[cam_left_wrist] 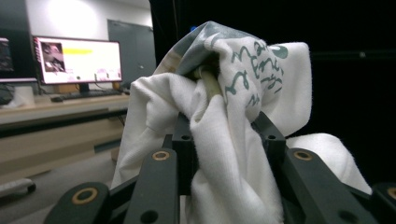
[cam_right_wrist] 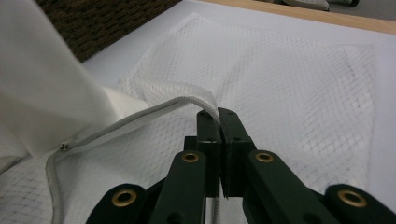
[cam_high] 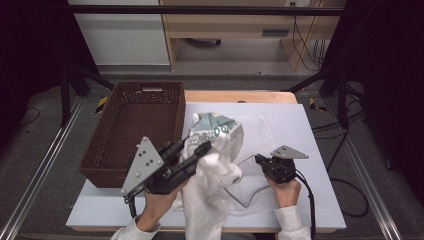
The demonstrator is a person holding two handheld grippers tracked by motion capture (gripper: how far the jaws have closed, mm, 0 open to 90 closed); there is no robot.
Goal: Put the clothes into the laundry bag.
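At the upper left of the high view stands a brown wicker basket, nothing visible in the part of its inside that shows, its right wall just beside the bunched white shirt with green print. The shirt sits at the centre of that frame, lifted off the white table cover, and the left gripper has its jaws clamped on a thick fold of it; in the left gripper view the cloth bulges up between the two black jaws. Lower right of centre lies a white mesh laundry bag, flat on the cover, and the shirt's lower folds hang over its left part. The right gripper has its jaws pressed together on the bag's corded rim, lifting that edge at the centre of the right gripper view.
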